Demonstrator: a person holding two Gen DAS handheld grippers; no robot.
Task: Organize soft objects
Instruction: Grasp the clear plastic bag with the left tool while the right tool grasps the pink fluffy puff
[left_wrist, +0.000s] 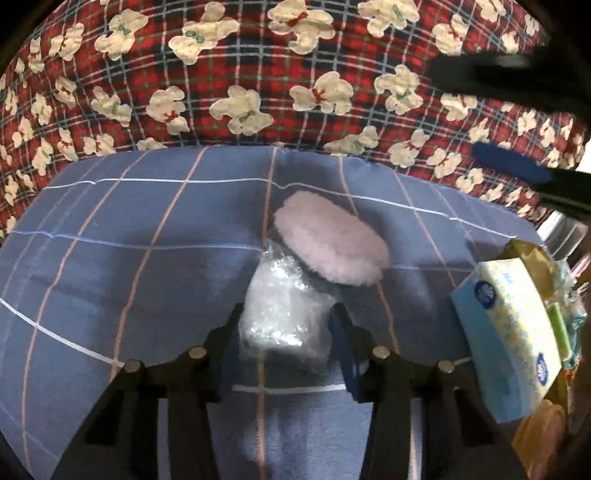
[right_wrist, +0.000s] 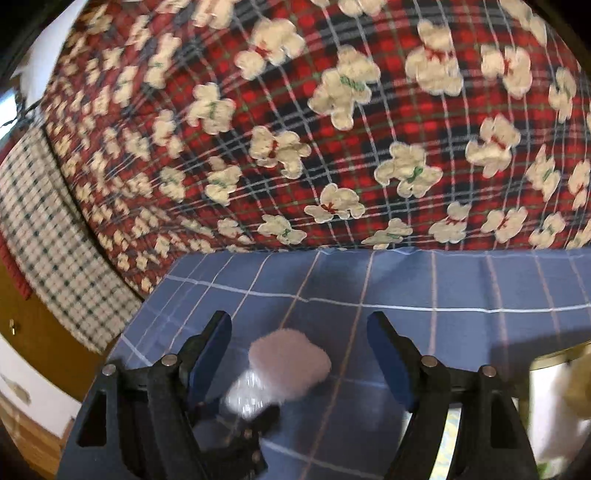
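Left gripper, low at six o'clock of its own view: black jaws with blue pads, partly drawn in, pinching a crinkled clear plastic bag from both sides, pads pressing into the film. Glossy, wrinkled wrap, rounded like a small sack. At twelve o'clock of the bag, touching its top: a pale pink fluffy pad, oval, plush, tilted, seemingly joined to the bag. Both lying on a blue cloth, smooth, checked with thin white and pink lines. Beyond, at twelve o'clock: a red plaid blanket, fleecy, strewn with cream bear shapes wearing red and green bows. At three o'clock: a tissue pack, soft rectangular wrapper in light blue and yellow, beside other blurred packets.

Right gripper, in its own view: jaws spread wide, holding nothing, pads clear of everything. Between them, toward seven o'clock: the same fluffy pad and bag, blurred, with the left gripper's black tip just below. At nine o'clock: a cream checked fabric, woven, with dark grid lines.
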